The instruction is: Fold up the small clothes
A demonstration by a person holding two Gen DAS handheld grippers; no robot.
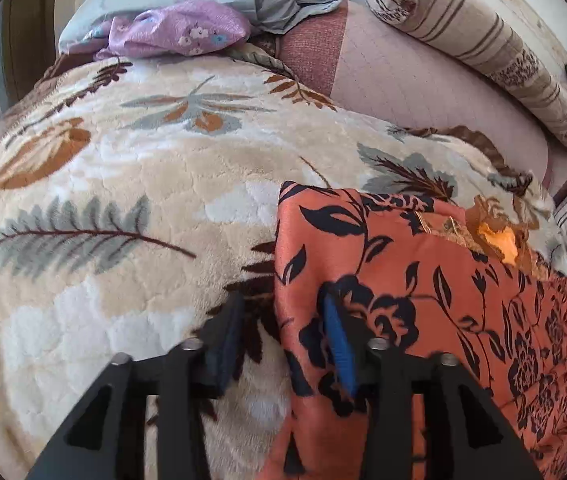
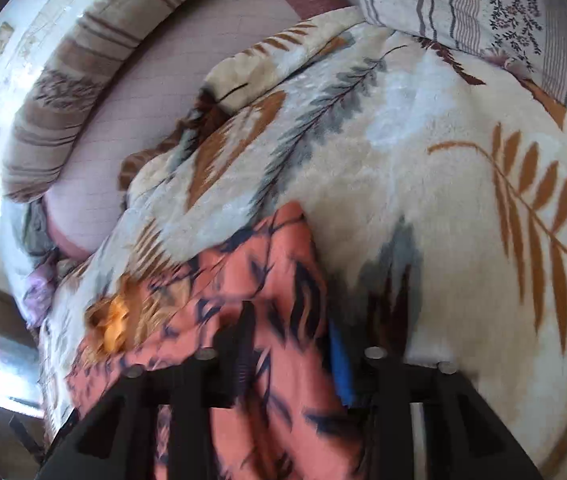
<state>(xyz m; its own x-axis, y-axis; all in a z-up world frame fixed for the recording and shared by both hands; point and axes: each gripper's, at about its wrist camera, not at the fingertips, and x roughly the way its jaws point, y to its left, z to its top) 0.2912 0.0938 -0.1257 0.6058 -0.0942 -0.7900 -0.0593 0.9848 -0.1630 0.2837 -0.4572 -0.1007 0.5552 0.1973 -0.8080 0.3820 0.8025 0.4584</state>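
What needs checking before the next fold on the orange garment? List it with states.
1. Garment lies on blanket: ok.
2. Left gripper open, straddling the garment's left edge: ok.
3. Right gripper open, garment between its fingers: ok.
4. Either gripper pinching cloth: not ok.
5. Garment flat, no wrinkles: cannot tell, right view blurred.
6. Lilac cloth away from the garment: ok.

A bed [image 1: 423, 92] with a pinkish quilted cover carries a cream fleece blanket [image 1: 143, 184] printed with leaves. The orange floral garment [image 1: 423, 280] lies flat on it. A striped bolster [image 1: 483, 52] lines the far edge, crumpled clothes [image 1: 179, 32] at one corner.
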